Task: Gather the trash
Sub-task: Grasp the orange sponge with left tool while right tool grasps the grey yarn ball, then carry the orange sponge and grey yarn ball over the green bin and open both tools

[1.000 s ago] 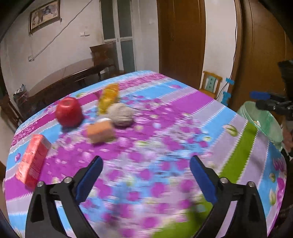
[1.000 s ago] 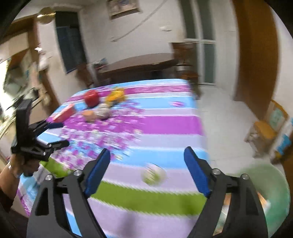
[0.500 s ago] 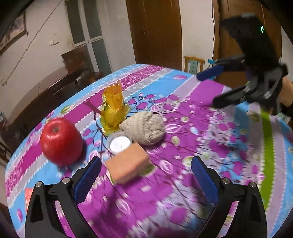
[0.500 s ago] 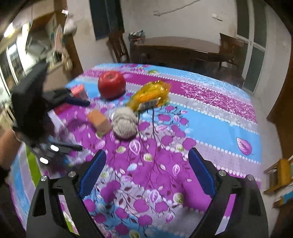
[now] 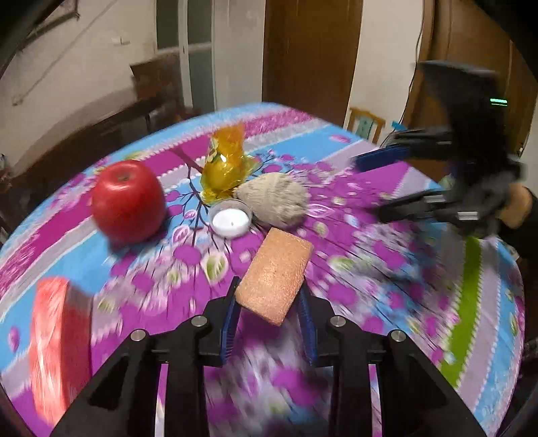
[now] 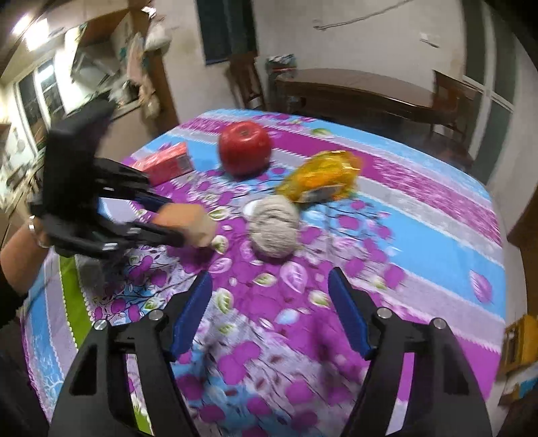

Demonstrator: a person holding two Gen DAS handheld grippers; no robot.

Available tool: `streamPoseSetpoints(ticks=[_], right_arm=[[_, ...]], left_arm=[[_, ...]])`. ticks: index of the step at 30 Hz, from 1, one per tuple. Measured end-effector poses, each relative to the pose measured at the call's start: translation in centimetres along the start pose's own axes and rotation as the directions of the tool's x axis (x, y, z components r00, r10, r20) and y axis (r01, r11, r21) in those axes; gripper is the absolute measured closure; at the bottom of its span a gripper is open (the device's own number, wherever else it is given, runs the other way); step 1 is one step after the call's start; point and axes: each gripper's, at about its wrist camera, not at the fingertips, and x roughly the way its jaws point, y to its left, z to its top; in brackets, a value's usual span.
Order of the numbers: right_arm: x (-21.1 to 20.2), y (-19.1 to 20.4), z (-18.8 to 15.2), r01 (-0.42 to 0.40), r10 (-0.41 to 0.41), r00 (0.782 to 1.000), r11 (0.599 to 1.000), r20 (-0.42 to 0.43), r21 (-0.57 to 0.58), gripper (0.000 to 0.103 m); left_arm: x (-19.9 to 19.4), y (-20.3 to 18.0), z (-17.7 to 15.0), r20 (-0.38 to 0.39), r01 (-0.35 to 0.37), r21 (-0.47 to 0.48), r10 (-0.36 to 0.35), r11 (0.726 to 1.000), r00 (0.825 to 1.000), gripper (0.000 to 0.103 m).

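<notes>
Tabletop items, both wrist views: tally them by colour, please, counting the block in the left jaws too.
Red: 2, apple and box
Orange or yellow: 2, sponge block and crinkled wrapper
White: 1, tealight candle
Grey-beige: 1, twine ball
Total: 6

No text, label, brand or number can be read in either view. The red box at the left of the table and the yellow wrapper near the upper middle carry some printing, but blur and distance leave it illegible. The framed picture in the upper left corner shows no legible writing either.
</notes>
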Motion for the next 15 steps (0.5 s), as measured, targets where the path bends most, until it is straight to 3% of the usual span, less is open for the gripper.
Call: streamPoseSetpoints(ticks=[6, 7, 8, 9, 15], right_arm=[[4.5, -0.2, 2.6, 0.044, -0.044, 0.999, 0.999, -0.026, 0.010, 0.036], [5.5, -0.7, 2.9, 0.057, -0.055, 0.997, 0.998, -0.049, 0.041, 0.044], [6.1, -1.0, 2.8, 0.048, -0.043, 0.997, 0.997, -0.071, 0.067, 0.065], [6.3, -1.2, 2.7, 0.049, -0.042, 0.997, 0.995, -0.070, 0.089, 0.065], [-0.2, 1.4, -1.2, 0.057, -0.058, 0.998, 0.994, 0.012, 0.089, 0.069]], left_arm=[[-7.1, -2.9, -3.0, 0.134, -0.002, -0.068, 0.011, 0.998, 0.991, 0.070], [-7.4, -3.2, -3.1, 0.141, -0.009, -0.080, 0.020, 0.997, 0.990, 0.070], [-8.0, -3.4, -3.2, 0.147, -0.008, -0.102, 0.023, 0.995, 0.989, 0.070], [-8.4, -3.6, -3.1, 0.154, -0.013, -0.116, 0.031, 0.993, 0.988, 0.070], [-9.9, -6.8, -2.2, 0.174, -0.056, -0.163, 0.085, 0.985, 0.981, 0.070]])
